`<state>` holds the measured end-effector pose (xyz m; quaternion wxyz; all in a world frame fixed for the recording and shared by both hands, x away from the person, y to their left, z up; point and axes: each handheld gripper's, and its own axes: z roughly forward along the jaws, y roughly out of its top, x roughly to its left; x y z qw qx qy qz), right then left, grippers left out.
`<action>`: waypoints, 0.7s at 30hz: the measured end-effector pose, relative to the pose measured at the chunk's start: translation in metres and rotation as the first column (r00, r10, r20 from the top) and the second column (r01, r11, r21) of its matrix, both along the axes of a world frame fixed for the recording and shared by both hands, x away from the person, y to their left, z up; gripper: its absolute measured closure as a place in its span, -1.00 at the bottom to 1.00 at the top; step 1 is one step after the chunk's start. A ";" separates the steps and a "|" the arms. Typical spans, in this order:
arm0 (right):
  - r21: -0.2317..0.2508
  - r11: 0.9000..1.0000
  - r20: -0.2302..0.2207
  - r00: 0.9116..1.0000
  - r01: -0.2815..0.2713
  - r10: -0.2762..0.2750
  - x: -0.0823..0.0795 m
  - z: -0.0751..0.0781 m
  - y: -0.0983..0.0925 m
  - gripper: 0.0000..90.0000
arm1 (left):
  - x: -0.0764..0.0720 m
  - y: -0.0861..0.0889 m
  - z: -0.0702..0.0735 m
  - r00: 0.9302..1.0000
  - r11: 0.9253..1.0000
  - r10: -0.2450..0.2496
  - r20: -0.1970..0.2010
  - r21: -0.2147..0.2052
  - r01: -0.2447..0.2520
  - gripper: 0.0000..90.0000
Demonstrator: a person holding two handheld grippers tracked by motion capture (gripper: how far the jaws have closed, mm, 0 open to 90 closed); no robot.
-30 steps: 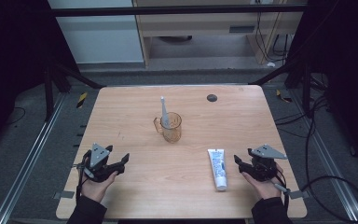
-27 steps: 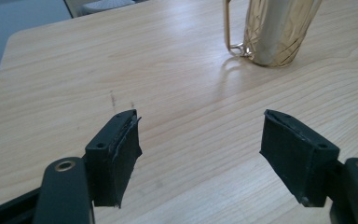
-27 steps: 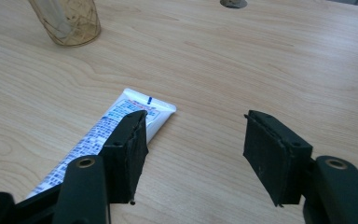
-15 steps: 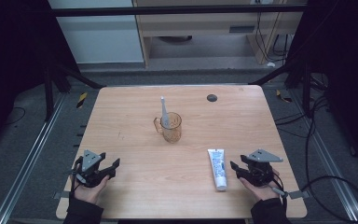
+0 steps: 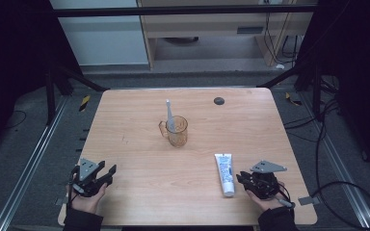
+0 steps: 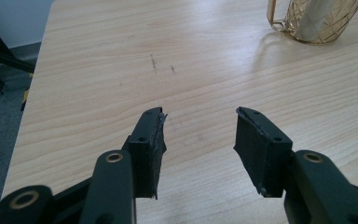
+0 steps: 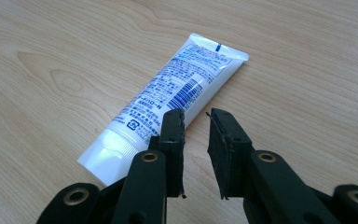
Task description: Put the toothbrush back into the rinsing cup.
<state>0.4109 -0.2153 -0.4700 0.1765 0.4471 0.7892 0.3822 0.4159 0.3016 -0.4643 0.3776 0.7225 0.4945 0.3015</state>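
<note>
Right gripper view put the right gripper (image 7: 196,116) lowest and nearest, its two black jaws standing only a narrow gap apart over bare wood. They had just been closing, and nothing lay between them. The toothpaste tube (image 7: 168,107) lay flat on the table (image 7: 51,56) just beside the left-hand jaw of that picture, its capped end toward the camera and its crimped end pointing away; whether the jaw brushed the tube's edge could not be told.

Left gripper view showed the left gripper (image 6: 199,122) with its jaws a fair way apart above empty wood, and they too had just been narrowing on nothing.

From the high view, a second before, both hands had sat a little farther up the table. The left gripper (image 5: 96,174) had since drawn back toward the near left corner, while the right gripper (image 5: 250,179) had stayed close beside the tube (image 5: 225,173). Farther off, near the table's middle, the amber cup (image 5: 178,132) stood upright and untouched with the toothbrush (image 5: 169,114) leaning inside it, and a small dark disc (image 5: 218,100) lay near the far edge.

Judged from this, nothing had been picked up yet. The closing on air looked more like a pause than a grasp, and the tube remained the likeliest first object for the right hand.
</note>
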 end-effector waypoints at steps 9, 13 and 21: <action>0.001 1.000 0.042 0.999 0.024 -0.024 0.005 0.006 0.017 0.32 | 0.000 0.001 0.000 1.000 1.000 0.001 0.020 -0.004 -0.001 0.13; -0.005 0.999 0.051 0.997 0.050 -0.049 0.014 0.007 0.020 0.53 | 0.000 0.000 -0.001 1.000 1.000 -0.005 0.027 0.006 0.004 0.19; -0.035 0.991 0.057 0.990 0.132 -0.130 0.038 -0.002 0.018 0.99 | 0.001 0.000 -0.001 1.000 1.000 0.000 0.017 -0.004 0.000 0.31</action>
